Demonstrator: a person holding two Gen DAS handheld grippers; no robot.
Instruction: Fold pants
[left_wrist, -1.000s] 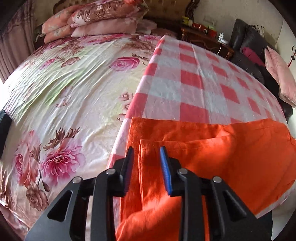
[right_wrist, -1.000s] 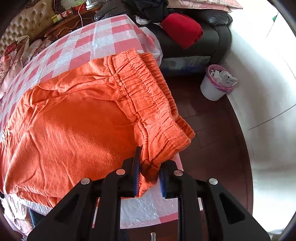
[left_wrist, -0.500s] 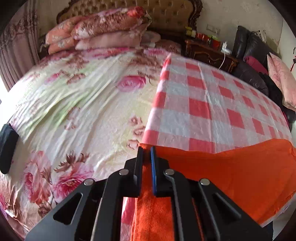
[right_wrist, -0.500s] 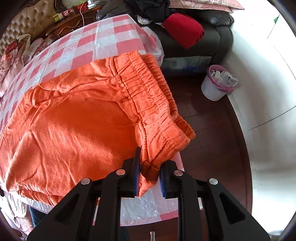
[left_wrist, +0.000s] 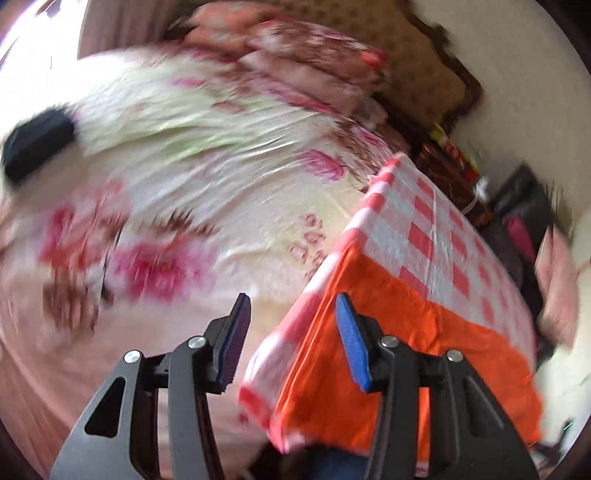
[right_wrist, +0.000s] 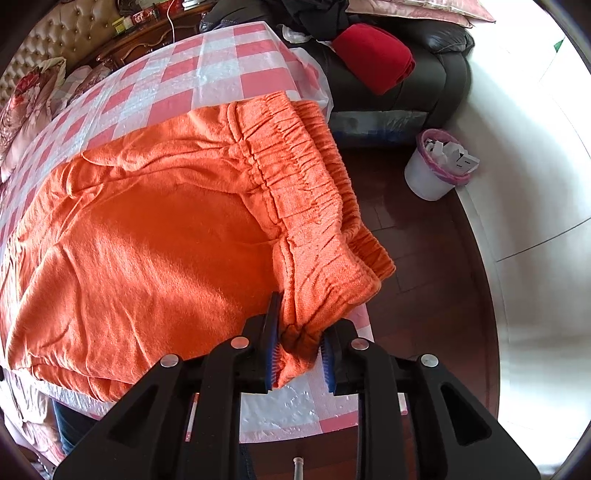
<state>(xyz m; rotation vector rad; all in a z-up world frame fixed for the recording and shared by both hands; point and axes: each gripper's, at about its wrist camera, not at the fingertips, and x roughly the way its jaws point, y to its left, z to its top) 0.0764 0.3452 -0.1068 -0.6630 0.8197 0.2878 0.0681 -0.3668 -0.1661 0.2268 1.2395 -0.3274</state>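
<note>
Orange pants (right_wrist: 155, 240) lie folded on a table with a red and white checked cloth (right_wrist: 207, 77). The gathered waistband (right_wrist: 295, 177) hangs at the table's right edge. My right gripper (right_wrist: 299, 354) is shut on the near corner of the waistband. In the blurred left wrist view the pants (left_wrist: 424, 350) lie at the table's left end over the checked cloth (left_wrist: 436, 236). My left gripper (left_wrist: 291, 339) is open and holds nothing, over the table's left edge.
A bed with a floral cover (left_wrist: 184, 184) and stacked quilts (left_wrist: 303, 48) lies left of the table. A dark sofa with a red garment (right_wrist: 373, 55) stands behind. A white bin (right_wrist: 436, 166) sits on the dark wood floor (right_wrist: 436, 295).
My left gripper had closed on the pant hem, then opened and let it go, swinging left and tilting. My right gripper stays shut on the waistband corner, the pants shifted slightly.
</note>
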